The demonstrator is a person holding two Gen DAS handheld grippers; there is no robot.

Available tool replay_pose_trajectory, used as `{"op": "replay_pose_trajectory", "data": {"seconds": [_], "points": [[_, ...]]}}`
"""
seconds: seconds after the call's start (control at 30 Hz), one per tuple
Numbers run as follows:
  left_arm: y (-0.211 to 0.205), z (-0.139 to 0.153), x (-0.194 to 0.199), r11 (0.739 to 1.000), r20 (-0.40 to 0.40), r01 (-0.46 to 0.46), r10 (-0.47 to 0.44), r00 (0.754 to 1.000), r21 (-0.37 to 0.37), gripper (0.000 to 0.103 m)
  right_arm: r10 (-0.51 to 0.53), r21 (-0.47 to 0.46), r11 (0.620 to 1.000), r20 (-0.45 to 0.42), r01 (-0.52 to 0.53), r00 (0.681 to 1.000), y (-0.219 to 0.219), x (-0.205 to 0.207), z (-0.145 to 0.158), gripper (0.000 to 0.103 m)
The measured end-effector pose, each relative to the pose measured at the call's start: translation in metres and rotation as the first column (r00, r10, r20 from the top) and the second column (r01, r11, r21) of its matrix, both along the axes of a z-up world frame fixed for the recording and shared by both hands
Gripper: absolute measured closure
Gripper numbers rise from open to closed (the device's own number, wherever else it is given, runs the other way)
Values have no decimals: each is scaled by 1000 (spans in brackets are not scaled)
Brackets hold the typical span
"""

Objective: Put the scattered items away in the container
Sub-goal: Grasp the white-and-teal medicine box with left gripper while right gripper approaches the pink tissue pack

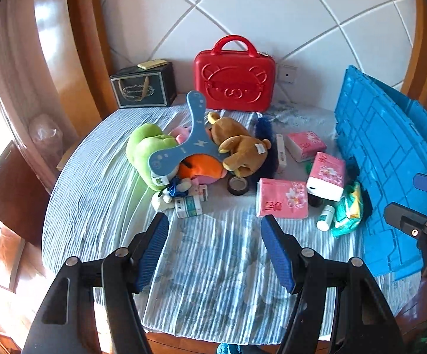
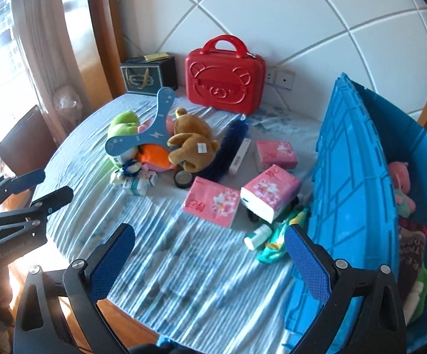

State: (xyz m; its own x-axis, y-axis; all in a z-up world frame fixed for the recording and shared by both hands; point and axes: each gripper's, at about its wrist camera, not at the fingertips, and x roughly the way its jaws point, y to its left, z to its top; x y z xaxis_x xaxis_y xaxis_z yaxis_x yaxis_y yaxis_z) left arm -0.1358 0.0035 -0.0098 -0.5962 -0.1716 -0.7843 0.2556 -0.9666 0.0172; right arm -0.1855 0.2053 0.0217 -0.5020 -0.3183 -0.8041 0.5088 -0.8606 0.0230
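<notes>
Both tools hang above the near edge of the bed (image 1: 213, 250), pointed forward and slightly downward over the striped sheet. The left tool (image 1: 215, 227) is spread wide and holds nothing; the right tool (image 2: 209, 242) is likewise spread and empty, just beside the blue container (image 2: 358, 177) at the bed's right side. Scattered ahead lie a brown plush bear (image 1: 237, 144), a green plush (image 1: 145, 153), a pink tissue pack (image 1: 282, 199) and a small white bottle (image 2: 257, 236). Some plush items already sit inside the container.
</notes>
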Motion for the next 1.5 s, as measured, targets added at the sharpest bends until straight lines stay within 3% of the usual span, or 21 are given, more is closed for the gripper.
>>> {"op": "replay_pose_trajectory", "data": {"seconds": [0.33, 0.53, 0.67, 0.83, 1.0, 1.5], "points": [[-64, -58, -7, 996, 51, -91, 91, 995, 2, 38, -6, 16, 1000, 160, 4, 987, -29, -42, -71, 0], [-95, -94, -33, 999, 77, -51, 49, 996, 18, 38, -99, 34, 995, 209, 94, 973, -47, -59, -103, 0], [-108, -122, -56, 998, 120, 3, -10, 993, 62, 38, -199, 44, 980, 254, 195, 946, -57, -69, -131, 0], [-110, -153, -80, 994, 170, 71, -84, 982, 83, 38, -313, 74, 949, 299, 306, 901, -61, -73, -160, 0], [-107, -177, -104, 990, 204, 92, -113, 972, 109, 38, -363, 102, 931, 334, 350, 870, -56, -78, -180, 0], [-91, -238, -162, 991, 288, 30, -66, 955, 129, 38, -371, 128, 928, 393, 349, 841, -31, -128, -230, 0]]}}
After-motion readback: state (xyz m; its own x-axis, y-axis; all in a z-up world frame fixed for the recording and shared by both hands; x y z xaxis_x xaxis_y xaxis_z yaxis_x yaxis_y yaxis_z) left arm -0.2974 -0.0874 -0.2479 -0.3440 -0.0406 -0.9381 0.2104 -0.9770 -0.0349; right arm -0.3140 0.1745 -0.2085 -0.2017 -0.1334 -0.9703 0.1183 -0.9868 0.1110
